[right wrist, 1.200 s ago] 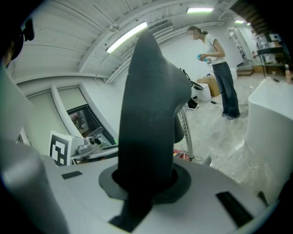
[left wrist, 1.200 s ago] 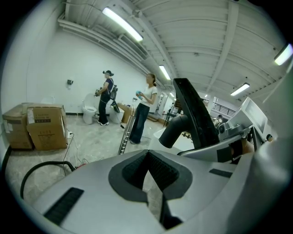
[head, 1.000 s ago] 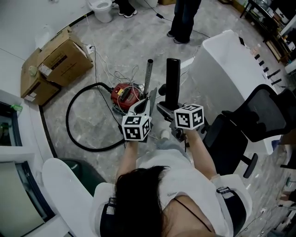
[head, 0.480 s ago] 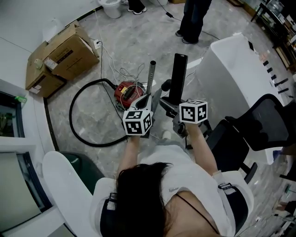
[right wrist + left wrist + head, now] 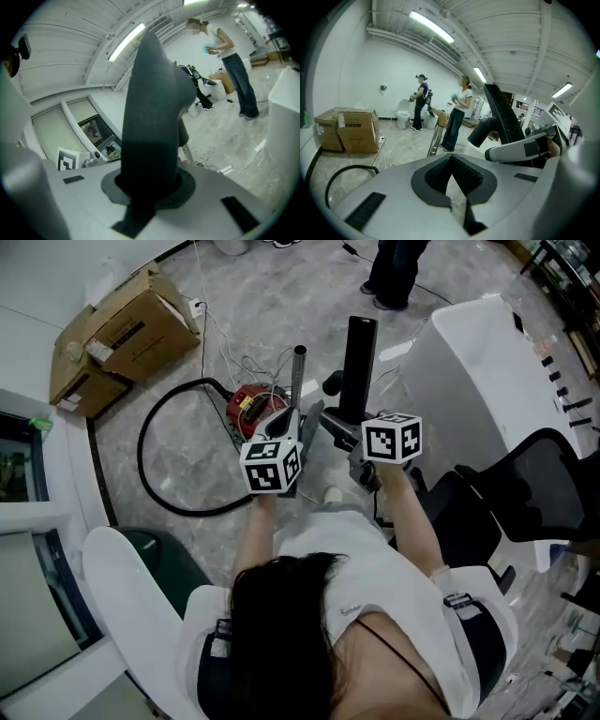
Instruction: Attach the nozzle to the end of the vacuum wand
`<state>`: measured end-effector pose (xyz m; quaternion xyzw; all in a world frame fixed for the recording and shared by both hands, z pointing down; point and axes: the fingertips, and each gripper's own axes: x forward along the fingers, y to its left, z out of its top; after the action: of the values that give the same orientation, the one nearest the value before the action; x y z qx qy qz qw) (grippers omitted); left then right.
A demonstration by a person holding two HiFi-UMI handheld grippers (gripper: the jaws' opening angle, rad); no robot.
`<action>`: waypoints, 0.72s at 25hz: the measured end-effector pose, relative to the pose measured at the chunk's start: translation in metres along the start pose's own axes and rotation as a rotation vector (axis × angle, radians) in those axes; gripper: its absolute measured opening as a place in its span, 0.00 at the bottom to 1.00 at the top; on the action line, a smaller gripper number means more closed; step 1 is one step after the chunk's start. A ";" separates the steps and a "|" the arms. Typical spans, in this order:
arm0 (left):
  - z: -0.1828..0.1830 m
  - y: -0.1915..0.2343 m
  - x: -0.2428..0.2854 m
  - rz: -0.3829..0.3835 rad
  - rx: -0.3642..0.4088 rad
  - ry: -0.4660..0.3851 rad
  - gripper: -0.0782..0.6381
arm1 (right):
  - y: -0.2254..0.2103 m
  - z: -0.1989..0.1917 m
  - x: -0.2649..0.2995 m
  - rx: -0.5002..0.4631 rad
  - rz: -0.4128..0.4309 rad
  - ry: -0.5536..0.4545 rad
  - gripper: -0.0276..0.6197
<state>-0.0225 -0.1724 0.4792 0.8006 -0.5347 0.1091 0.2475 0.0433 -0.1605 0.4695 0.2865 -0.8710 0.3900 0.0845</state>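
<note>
One nozzle (image 5: 357, 357) gripped in right gripper (image 5: 344, 425) jaws; left gripper (image 5: 300, 422) jaws closed, empty. One wand (image 5: 298, 376), one red vacuum (image 5: 251, 410), marbled floor (image 5: 187, 460).

Bright, even light pours from the ceiling strip lights (image 5: 432, 27), fisheye edges bending and darkening, the nozzle (image 5: 151, 117) looming dark and slightly soft.

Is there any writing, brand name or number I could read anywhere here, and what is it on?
No text here can be read.
On the cardboard boxes: white labels with print, too small to read.
On the red vacuum cleaner: any marking is too small and blurred to read.
On the marker cubes: black-and-white square patterns only, no words.
</note>
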 end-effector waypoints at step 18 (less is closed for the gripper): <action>0.009 -0.012 0.023 0.077 -0.017 -0.023 0.11 | -0.031 0.011 -0.010 -0.010 0.060 0.055 0.15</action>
<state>-0.0029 -0.1921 0.4784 0.7784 -0.5690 0.1048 0.2436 0.0692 -0.1805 0.4780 0.2489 -0.8785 0.3956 0.0983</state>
